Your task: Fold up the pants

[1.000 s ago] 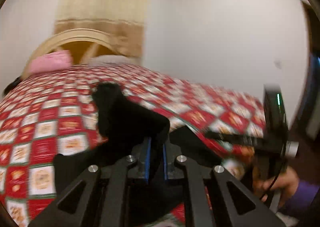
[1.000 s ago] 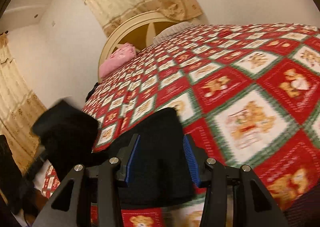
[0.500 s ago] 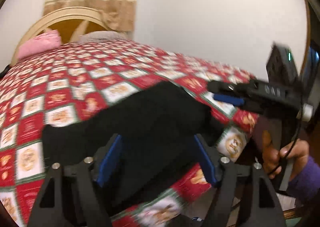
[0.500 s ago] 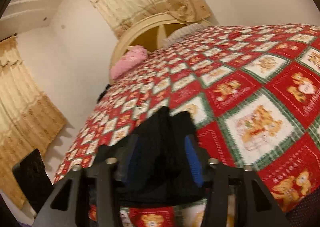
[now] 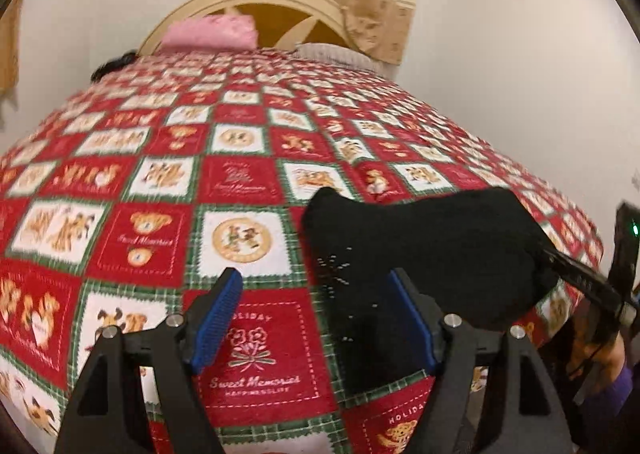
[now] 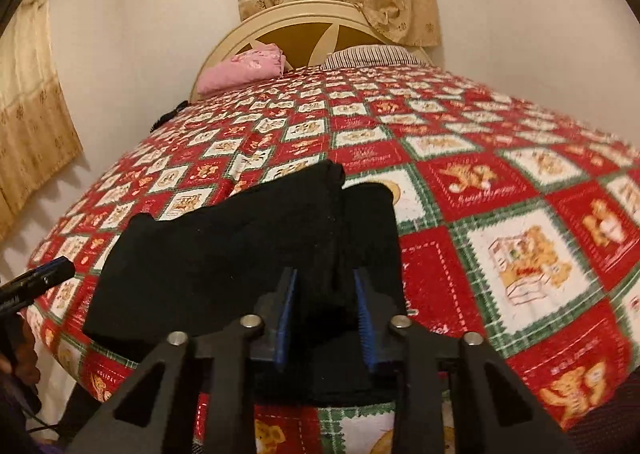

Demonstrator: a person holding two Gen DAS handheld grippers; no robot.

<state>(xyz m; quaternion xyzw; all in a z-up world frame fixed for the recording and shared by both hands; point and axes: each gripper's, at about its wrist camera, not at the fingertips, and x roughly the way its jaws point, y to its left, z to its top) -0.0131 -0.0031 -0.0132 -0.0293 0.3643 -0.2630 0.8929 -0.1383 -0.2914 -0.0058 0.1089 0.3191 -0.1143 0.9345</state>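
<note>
Lying near the foot edge of the bed [image 6: 520,158], the black pants [image 6: 224,246] sit as a compact bundle on the red-and-green teddy-bear quilt [image 5: 160,182], well apart from the pink pillow [image 6: 244,68] at the headboard. Keeping the bundle at that near edge seems sensible, since both tools can reach it without stretching over the quilt.

The right hand-held gripper [image 6: 325,318] is pinching a raised ridge of the pants between its blue pads [image 6: 365,318], jaws drawn in close around the cloth; that hold probably keeps the stacked layers from sliding apart.

The left hand-held gripper [image 5: 316,324] stands spread wide over the quilt just beside the pants, nothing between its pads, only its right finger overlapping the bundle's edge. Judging by this, the fold looks mostly made, and the free tool is likely placed to smooth or take a fresh edge.
</note>
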